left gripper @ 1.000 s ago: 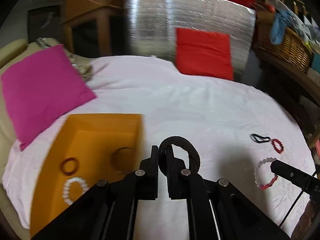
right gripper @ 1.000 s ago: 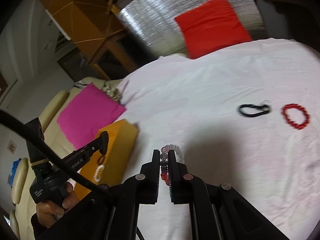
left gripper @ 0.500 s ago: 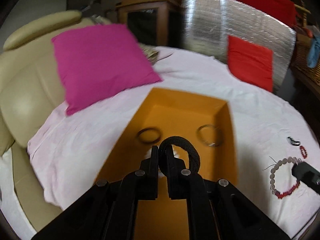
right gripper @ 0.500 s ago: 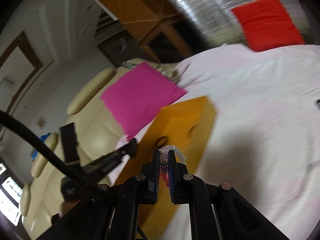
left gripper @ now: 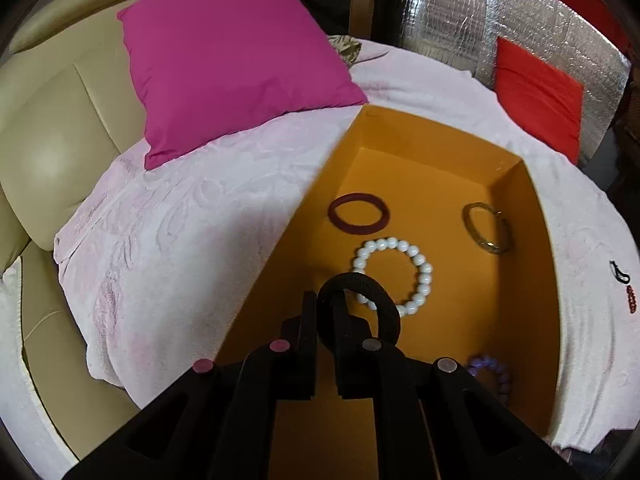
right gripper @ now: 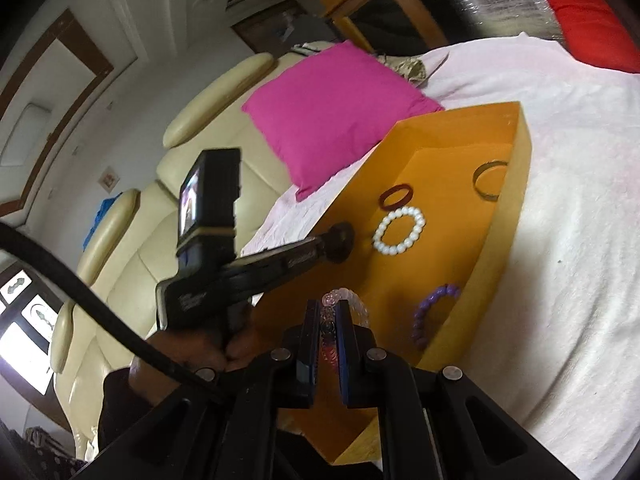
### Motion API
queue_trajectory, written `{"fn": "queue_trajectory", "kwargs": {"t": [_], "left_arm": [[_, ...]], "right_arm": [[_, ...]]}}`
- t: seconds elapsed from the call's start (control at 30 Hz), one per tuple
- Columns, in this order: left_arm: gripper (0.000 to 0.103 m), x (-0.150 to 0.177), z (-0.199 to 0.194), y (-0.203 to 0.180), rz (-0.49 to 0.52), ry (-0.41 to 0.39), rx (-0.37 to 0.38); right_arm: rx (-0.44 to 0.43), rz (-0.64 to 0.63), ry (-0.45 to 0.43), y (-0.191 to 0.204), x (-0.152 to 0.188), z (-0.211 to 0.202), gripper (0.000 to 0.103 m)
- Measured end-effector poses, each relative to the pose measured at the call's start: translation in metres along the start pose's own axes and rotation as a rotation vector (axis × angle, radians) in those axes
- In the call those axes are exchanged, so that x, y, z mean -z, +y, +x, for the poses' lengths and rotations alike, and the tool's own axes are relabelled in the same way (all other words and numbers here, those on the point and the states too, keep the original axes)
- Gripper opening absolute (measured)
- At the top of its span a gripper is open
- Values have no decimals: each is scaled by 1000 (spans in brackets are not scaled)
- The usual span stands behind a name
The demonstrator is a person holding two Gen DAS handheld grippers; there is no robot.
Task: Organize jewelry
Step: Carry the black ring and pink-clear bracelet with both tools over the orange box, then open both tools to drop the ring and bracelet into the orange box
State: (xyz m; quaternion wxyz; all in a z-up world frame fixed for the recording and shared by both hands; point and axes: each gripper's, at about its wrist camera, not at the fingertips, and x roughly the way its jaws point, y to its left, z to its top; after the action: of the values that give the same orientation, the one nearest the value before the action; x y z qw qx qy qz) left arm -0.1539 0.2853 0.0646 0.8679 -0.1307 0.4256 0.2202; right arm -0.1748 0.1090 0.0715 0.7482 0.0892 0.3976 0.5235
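Inside the orange box [left gripper: 532, 216] four bracelets lie, your left tongs [left gripper: 325, 320] pinch a black band [left gripper: 362, 300], your right tongs [right gripper: 328, 322] clamp a beaded bracelet [right gripper: 347, 300], and two pieces [left gripper: 624, 288] wait at the frame's right edge.

Cream leather sofa [left gripper: 52, 152], magenta cushion [left gripper: 232, 68], silver foil panel [left gripper: 520, 28].

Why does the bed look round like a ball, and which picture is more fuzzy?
Left wrist view: the fisheye lens bends the pale pink bedspread into a curve, but the white bead bracelet looks sharp. Right wrist view: the magenta square pillow is slightly smeared and the corners go black.
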Motion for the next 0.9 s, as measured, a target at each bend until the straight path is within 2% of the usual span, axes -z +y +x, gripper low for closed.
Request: {"fn": "queue_trajectory", "kwargs": {"t": [0.37,0.7,0.9], "left_arm": [[7,1,7,-16,62,17,-33],[8,1,14,-15,49,48,-62],[8,1,14,-16,51,41,-86]], "right_arm": [[15,-29,61,4,13,6,8],[12,-68,108,9,21,8,8],[42,-112,126,15,26,11,11]]}}
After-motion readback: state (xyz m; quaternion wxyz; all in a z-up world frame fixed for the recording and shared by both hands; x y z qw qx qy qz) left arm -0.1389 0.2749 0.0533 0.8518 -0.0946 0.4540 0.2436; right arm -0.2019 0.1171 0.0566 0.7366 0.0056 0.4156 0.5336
